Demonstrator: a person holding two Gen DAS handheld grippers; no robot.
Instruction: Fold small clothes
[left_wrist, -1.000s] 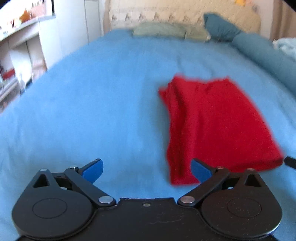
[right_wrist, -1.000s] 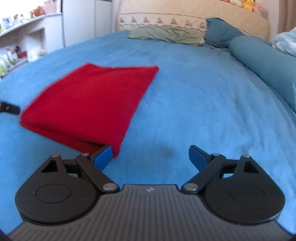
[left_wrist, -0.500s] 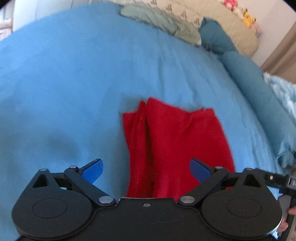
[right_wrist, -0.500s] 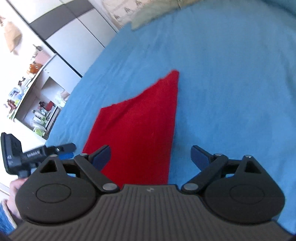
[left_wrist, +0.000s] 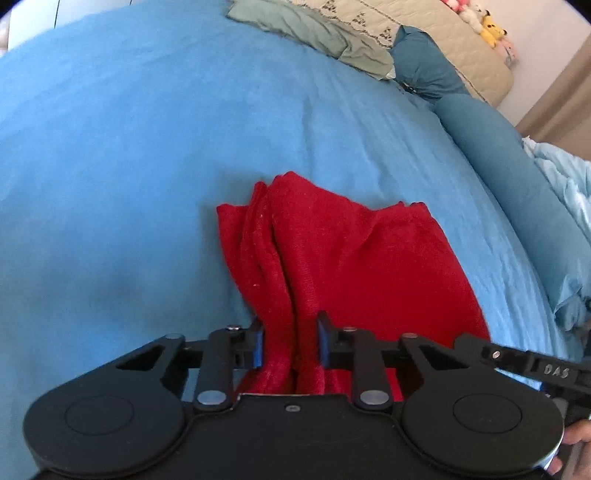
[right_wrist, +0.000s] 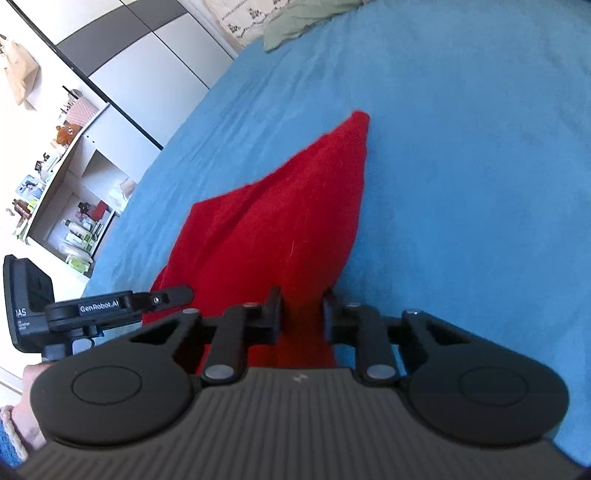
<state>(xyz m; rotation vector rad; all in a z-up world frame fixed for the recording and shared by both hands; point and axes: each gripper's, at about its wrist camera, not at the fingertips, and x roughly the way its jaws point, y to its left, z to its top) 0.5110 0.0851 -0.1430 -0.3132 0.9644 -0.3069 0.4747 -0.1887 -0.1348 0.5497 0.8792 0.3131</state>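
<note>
Lying red cloth (left_wrist: 354, 258) on bedspread (left_wrist: 147, 147)

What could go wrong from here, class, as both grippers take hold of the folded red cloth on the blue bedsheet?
1. The left gripper is closing on bunched layers of the folded red knit cloth; some may slip free.
2. The right gripper is closing near the cloth's narrow edge, a shallow bite.
3. The soft blue bedsheet could get pinched too.

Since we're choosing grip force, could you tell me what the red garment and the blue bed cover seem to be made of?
Red garment: looks like a soft knit, perhaps fleece or terry; matte, fuzzy nap with lint specks, bunching into thick folds. Blue bed cover: seems a thin woven sheet, probably cotton; matte, with fine shallow creases. Neither can be confirmed by look.
</note>
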